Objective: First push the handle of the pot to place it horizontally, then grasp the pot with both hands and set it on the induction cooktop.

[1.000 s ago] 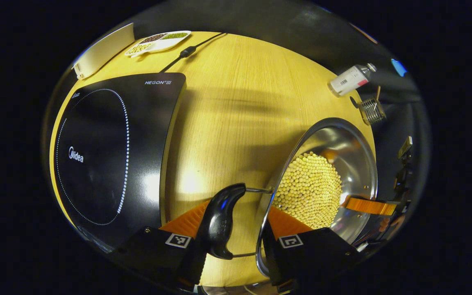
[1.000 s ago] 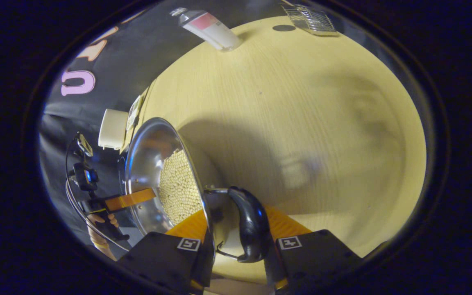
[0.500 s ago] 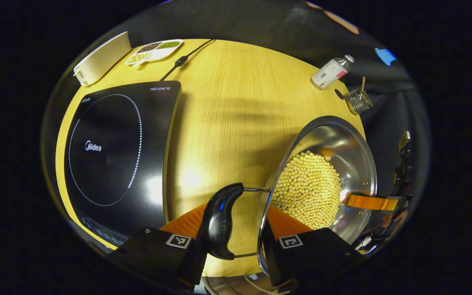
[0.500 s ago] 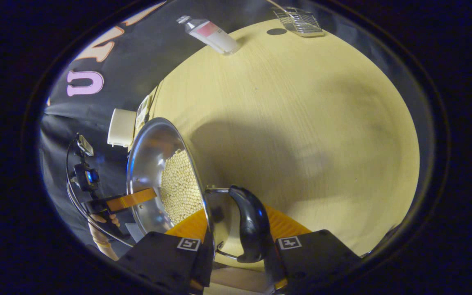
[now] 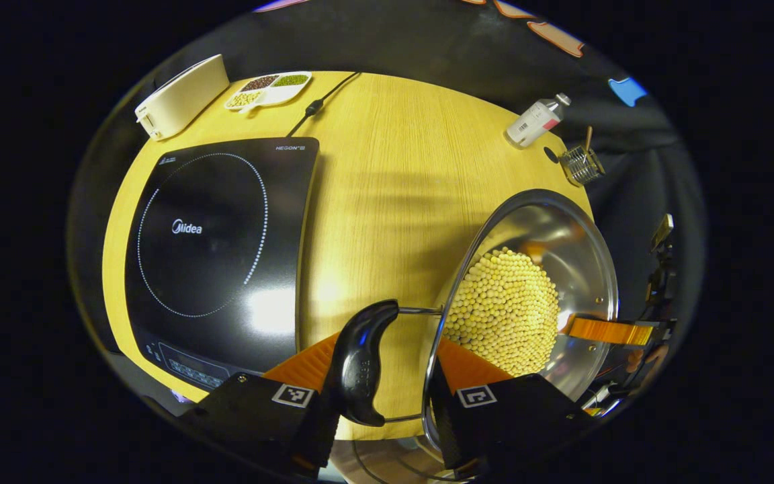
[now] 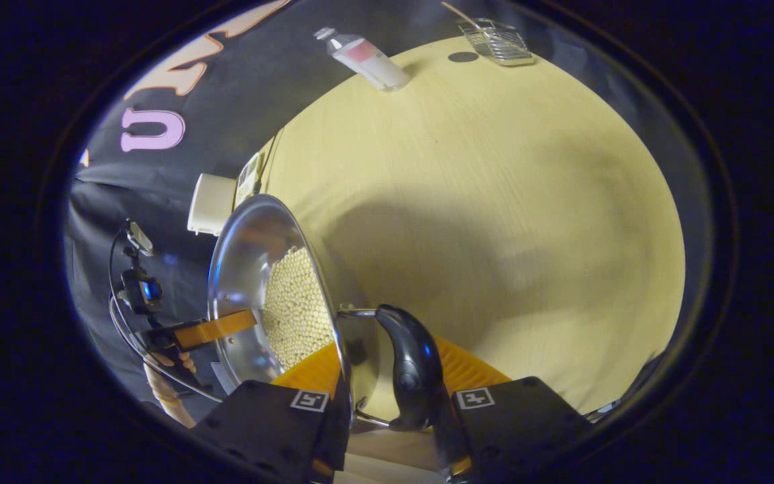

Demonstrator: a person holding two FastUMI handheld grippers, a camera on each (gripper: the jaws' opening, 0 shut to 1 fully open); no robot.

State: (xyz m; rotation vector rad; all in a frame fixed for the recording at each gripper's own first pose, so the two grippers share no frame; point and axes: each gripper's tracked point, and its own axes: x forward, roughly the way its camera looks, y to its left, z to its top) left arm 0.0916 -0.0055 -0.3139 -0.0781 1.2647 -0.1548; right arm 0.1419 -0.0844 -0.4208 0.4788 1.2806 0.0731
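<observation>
The left hand-held gripper had its two orange fingers pinching one black side handle of the steel pot, one finger on each side of the handle beside the pot's rim. The right hand-held gripper was pinching the opposite black handle in the same way, and it also appeared in the left gripper view as an orange finger at the pot's far rim. In the right gripper view the left hand-held gripper showed beyond the pot with a hand around its grip. The pot was full of small pale yellow beans and was held between the two hand-held grippers above the wooden table, with a broad shadow on the wood below it. The black induction cooktop lay on the table to the left in the left gripper view, apart from the pot, its cord running toward the table's far edge. Beyond the cooktop sat a white box and a white divided dish of assorted beans. Near the far right edge of the table stood a white bottle and a small wire basket.
</observation>
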